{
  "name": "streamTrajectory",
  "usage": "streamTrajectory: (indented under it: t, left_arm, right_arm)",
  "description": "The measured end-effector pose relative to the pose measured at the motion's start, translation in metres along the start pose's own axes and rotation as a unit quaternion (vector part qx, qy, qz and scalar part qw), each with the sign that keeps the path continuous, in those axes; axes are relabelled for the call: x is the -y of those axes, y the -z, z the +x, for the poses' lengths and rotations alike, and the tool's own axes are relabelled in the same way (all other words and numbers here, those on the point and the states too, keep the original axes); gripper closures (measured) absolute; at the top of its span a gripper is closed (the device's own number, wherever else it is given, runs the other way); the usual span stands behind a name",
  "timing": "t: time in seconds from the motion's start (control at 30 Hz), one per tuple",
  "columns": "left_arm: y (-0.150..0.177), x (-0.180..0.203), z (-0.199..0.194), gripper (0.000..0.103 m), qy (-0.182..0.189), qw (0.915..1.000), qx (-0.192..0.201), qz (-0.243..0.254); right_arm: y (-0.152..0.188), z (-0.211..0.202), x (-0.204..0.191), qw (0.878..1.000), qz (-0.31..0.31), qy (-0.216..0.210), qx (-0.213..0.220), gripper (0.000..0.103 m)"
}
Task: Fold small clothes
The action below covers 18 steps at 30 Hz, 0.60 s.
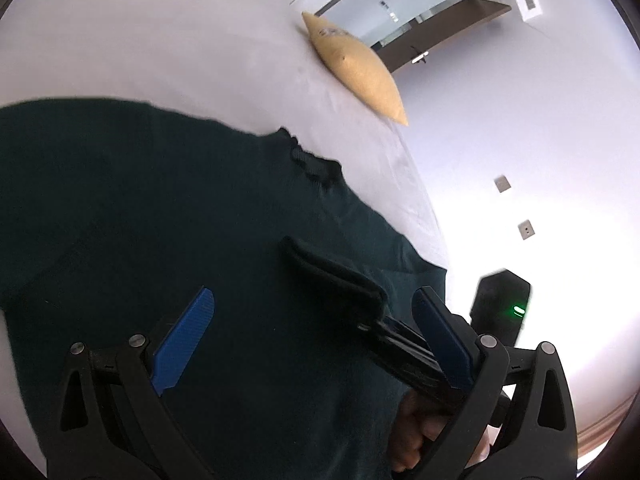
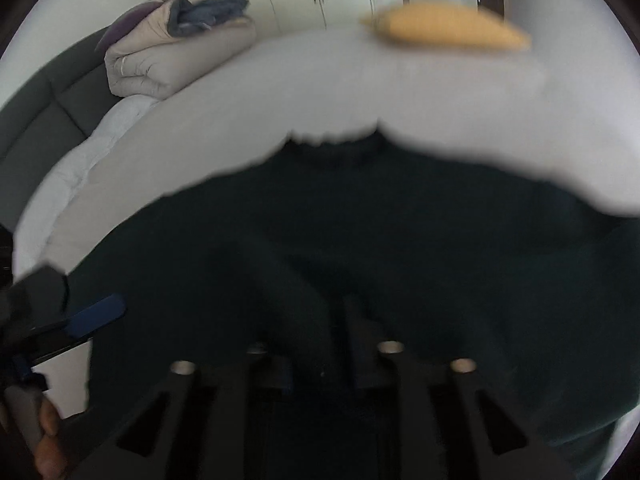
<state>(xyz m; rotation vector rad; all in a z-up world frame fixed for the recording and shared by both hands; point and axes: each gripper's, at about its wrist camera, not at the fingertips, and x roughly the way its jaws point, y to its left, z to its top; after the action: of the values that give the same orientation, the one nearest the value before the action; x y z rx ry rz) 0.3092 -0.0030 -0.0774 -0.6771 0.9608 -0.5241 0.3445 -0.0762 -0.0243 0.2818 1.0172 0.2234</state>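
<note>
The dark green garment (image 1: 168, 208) lies mostly spread on the bed (image 1: 160, 48) below the left gripper (image 1: 312, 332) (jaws apart, empty), so folding seems barely begun; the right gripper (image 2: 320, 344) is too blurred to tell.

A dark green knit garment (image 1: 192, 216) lies spread flat on the pale grey bed (image 1: 160, 40), covering much of its near part. Its ribbed neck edge points toward the yellow cushion (image 1: 356, 68), well apart from it; blur hides the finer folds.
</note>
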Motion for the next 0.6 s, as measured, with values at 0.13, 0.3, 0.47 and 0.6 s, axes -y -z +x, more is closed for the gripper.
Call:
streamTrajectory:
  t: [0.13, 0.3, 0.47, 0.6]
  left_arm:
    - [-0.001, -0.002, 0.026, 0.002, -0.011, 0.9992, -0.036, -0.013]
    - [0.01, 0.006, 0.053, 0.002, -0.007, 0.9971, -0.069, -0.03]
    - [0.02, 0.012, 0.078, 0.002, -0.044, 0.9945, -0.093, -0.018]
    - [0.013, 0.016, 0.093, 0.042, -0.062, 0.993, -0.1, -0.013]
  right_arm:
    - [0.034, -0.055, 0.024, 0.993, 0.069, -0.041, 0.083, 0.036]
    - [0.072, -0.094, 0.055, 0.979, 0.128, -0.085, 0.133, 0.034]
    - [0.093, -0.084, 0.066, 0.981, 0.146, -0.084, 0.099, 0.034]
    - [0.101, -0.085, 0.075, 0.973, 0.178, -0.101, 0.109, 0.035]
